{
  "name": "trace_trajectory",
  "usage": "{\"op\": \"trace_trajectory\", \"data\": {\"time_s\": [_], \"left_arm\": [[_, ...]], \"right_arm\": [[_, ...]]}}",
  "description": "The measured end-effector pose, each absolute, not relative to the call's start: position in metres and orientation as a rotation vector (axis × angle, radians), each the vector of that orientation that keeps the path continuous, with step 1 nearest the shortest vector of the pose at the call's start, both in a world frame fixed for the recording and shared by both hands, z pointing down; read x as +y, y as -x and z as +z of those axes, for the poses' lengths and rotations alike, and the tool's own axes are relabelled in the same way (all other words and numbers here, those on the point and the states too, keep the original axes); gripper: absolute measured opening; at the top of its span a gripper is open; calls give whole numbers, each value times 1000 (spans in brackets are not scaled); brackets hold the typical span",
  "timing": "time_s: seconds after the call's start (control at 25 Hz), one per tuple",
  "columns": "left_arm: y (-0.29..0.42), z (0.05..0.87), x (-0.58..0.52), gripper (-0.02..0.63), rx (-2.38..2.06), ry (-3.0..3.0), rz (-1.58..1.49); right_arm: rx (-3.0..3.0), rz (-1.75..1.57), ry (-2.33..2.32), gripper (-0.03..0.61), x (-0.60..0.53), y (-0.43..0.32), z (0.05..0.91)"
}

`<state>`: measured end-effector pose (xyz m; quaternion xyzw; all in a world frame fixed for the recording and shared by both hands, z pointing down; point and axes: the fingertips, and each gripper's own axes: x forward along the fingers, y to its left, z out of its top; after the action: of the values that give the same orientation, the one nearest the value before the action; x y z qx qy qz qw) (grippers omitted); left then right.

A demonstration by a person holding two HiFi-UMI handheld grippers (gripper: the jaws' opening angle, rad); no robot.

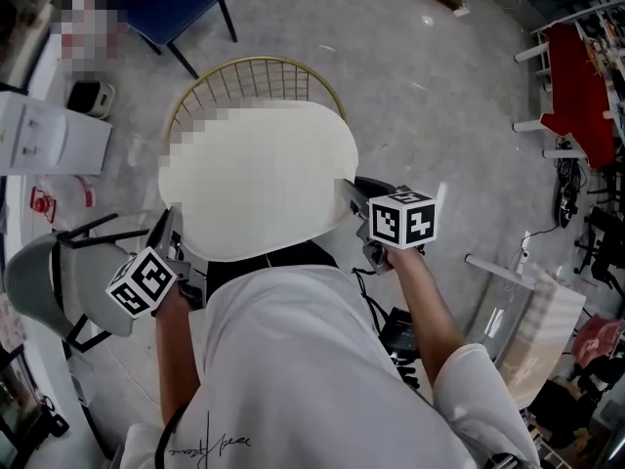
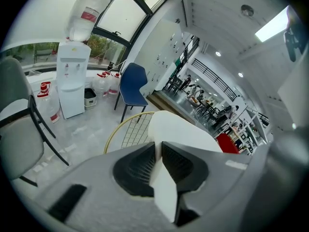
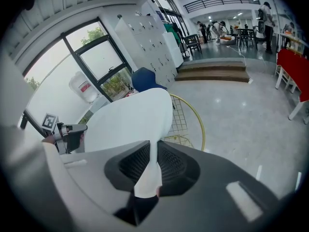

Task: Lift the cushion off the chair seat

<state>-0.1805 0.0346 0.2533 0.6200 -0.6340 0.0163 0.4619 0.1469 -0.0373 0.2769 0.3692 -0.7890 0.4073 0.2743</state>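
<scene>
A cream round cushion [image 1: 283,164] hangs flat above the gold wire chair [image 1: 256,74], whose backrest shows beyond its far edge. My left gripper [image 1: 172,225] is shut on the cushion's near left edge and my right gripper [image 1: 354,201] is shut on its near right edge. In the left gripper view the cushion [image 2: 181,133] runs out from between the black pads of the left gripper [image 2: 158,151], over the chair [image 2: 129,129]. The right gripper view shows the right gripper [image 3: 153,151] pinching the cushion [image 3: 130,117], with the chair [image 3: 188,124] behind.
A grey chair [image 1: 44,281] stands close at my left. A blue chair [image 1: 166,3] and a white water dispenser [image 2: 72,79] are farther off. A red table [image 1: 578,76] with white legs stands at the right, with clutter near the bottom right.
</scene>
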Motion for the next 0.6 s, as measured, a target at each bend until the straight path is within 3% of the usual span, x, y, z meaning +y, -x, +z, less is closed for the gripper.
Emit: {"op": "trace_trajectory", "data": {"time_s": [0.6], "left_arm": [[161,246,33,41,-1554,-1551,31]], "right_arm": [[-2133,1106,-972,54,-36,-164,277]]}}
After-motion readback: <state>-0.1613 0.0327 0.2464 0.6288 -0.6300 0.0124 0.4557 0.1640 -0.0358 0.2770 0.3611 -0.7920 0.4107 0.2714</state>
